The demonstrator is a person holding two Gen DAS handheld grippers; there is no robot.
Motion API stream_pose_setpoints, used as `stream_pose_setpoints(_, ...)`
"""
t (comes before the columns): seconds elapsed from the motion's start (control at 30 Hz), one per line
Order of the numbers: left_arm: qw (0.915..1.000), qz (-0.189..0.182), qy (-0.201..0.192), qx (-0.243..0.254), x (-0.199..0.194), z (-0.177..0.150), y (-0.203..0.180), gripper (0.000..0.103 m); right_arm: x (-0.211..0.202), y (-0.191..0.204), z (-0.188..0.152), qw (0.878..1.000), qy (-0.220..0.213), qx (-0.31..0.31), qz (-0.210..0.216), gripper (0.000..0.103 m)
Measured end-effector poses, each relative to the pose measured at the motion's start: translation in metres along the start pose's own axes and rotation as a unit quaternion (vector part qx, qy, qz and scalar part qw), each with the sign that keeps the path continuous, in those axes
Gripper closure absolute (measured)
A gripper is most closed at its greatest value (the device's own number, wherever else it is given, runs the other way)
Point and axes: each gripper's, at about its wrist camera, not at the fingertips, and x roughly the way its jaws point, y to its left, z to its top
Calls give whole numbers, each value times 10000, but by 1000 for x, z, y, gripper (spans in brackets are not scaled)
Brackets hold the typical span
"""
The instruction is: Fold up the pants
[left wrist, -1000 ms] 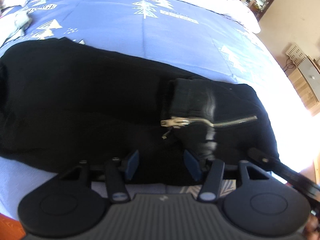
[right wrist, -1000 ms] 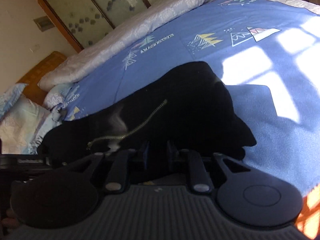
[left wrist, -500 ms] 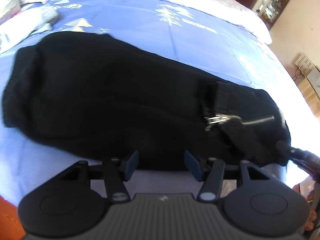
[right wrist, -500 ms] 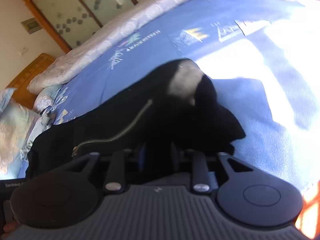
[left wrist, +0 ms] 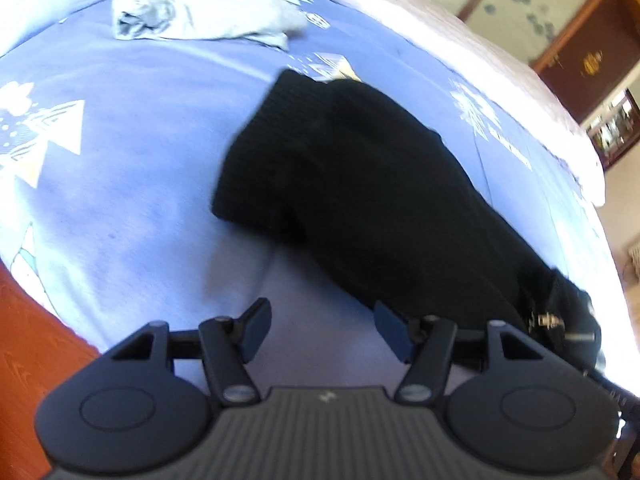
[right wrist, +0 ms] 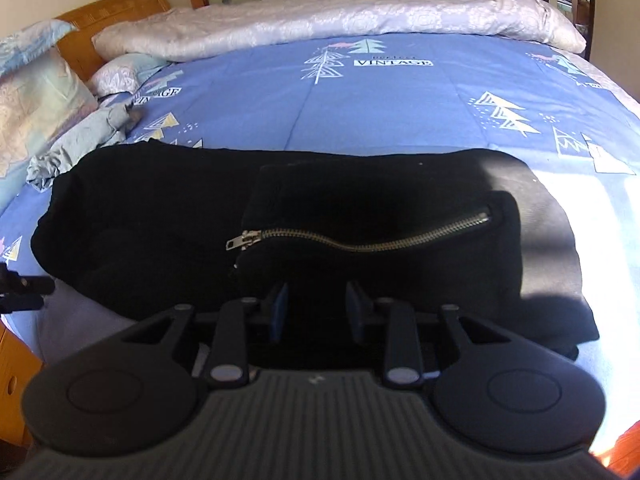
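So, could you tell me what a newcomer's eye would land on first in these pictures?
First the black pants, folded into a long bundle across the near edge of the blue tree-print bedsheet. Next the silver zipper curving over the folded flap just beyond the open right gripper. The left gripper hangs open at the bundle's edge.

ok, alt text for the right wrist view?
Folded black fabric pants with a silver metal zipper lie across a blue tree-print bedsheet, directly ahead of the right tongs, whose jaws stand apart. A white quilt lies along the far edge.
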Motion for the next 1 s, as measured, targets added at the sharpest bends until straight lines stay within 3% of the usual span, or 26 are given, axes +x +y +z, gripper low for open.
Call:
stream_pose_setpoints(0.33, 9998, 30, -15, -208, -1, 5, 19, 40, 8, 14, 2, 9992, 94, -224, -326, 65)
stream_pose_setpoints(0.4, 9995, -121, -26, -303, -1, 5, 21, 30, 12, 14, 2, 9991, 127, -211, -355, 65)
stream_pose_setpoints(0.57, 9965, -572, 31, -613, 5, 8, 28, 23, 17, 9, 3, 9990, 163, -101, -392, 61)
stream_pose_setpoints(0.73, 9907, -958, 246, -937, 17, 20, 38, 16, 15, 5, 1, 9993, 139, 9, -348, 60)
stream_pose_setpoints(0.8, 9862, -1133, 265, -1175, 23, 24, 44, 8, 10, 3, -1, 9995, 62, 121, -268, 60)
stream_pose_setpoints(1.0, 9720, -1493, 265, -1797, 41, 34, 49, 8, -13, 7, -14, 9990, -361, 261, -45, 58)
